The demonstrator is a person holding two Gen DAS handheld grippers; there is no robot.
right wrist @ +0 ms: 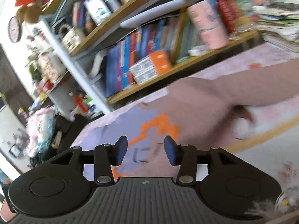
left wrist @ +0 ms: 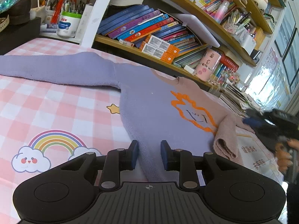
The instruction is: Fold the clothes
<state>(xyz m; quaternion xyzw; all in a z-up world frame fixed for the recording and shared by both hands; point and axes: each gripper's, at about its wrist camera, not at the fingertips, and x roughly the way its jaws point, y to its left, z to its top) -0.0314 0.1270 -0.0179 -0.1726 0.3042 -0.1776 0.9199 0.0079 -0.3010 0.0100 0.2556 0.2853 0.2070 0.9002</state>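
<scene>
A lilac and beige sweater (left wrist: 158, 108) with an orange outline drawing lies flat on the pink checked sheet (left wrist: 56, 104). Its lilac sleeve (left wrist: 56, 69) stretches out to the left. Its beige sleeve (left wrist: 227, 140) is folded in over the right side. My left gripper (left wrist: 149, 154) is open, its fingers either side of the sweater's lower left edge. My right gripper (right wrist: 145, 152) is open and empty above the sweater's drawing (right wrist: 155, 130); it also shows at the right edge of the left wrist view (left wrist: 271, 121). The right wrist view is blurred.
A bookshelf (left wrist: 168, 35) full of books and boxes runs along the far side of the bed. A pen pot and tub (left wrist: 68, 24) stand at the back left. Stacked papers (left wrist: 237, 97) lie at the right.
</scene>
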